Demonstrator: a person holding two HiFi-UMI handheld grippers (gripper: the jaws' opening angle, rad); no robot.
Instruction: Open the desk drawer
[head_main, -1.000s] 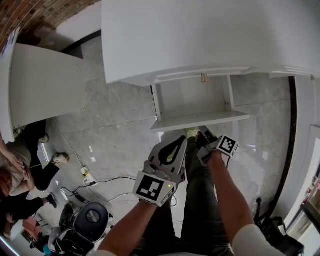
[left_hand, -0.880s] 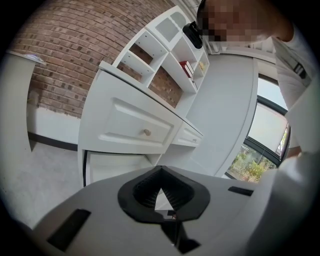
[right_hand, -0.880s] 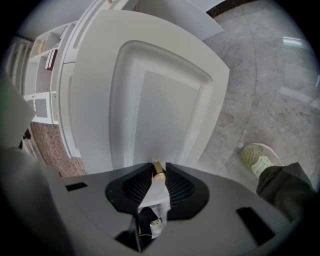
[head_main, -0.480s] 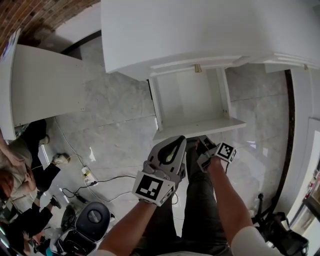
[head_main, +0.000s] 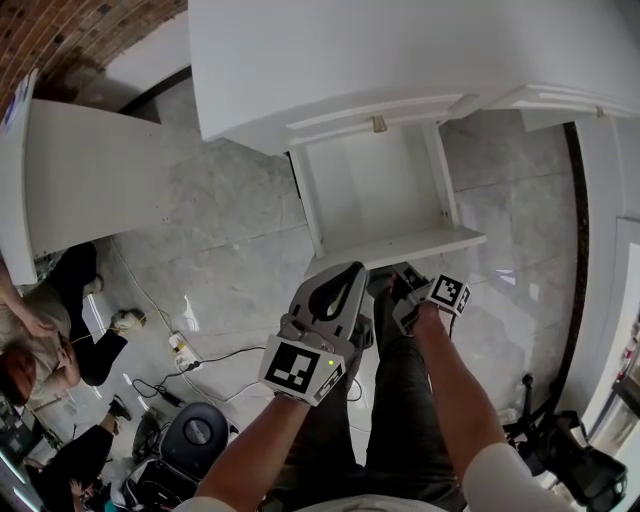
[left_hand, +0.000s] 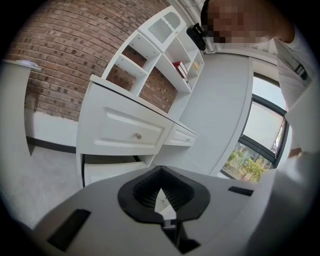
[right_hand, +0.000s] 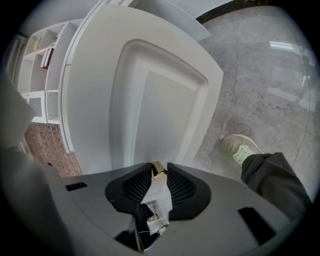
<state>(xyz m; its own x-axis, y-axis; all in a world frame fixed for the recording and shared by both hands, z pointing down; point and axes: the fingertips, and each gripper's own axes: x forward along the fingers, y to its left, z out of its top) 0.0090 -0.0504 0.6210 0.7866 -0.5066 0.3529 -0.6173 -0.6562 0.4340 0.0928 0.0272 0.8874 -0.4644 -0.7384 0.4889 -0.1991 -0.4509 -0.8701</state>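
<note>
R claw (right_hand: 159, 172) clamped on brass knob (right_hand: 157, 168) at front of open drawer (right_hand: 150, 100); L claw (left_hand: 161, 172) shut, empty.

Brick wall (head_main: 85, 35), marble floor (head_main: 225, 215), power strip (head_main: 181, 351), bystanders (head_main: 45, 340)

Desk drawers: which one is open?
The lower drawer, its knob clamped in the right gripper, stands pulled out; the upper drawers sit flush under the desktop.

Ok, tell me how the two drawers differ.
The lower drawer is pulled out; the upper drawer is shut. The right gripper clamps the lower knob; the upper knob is free. Both are white with brass-coloured knobs.
</note>
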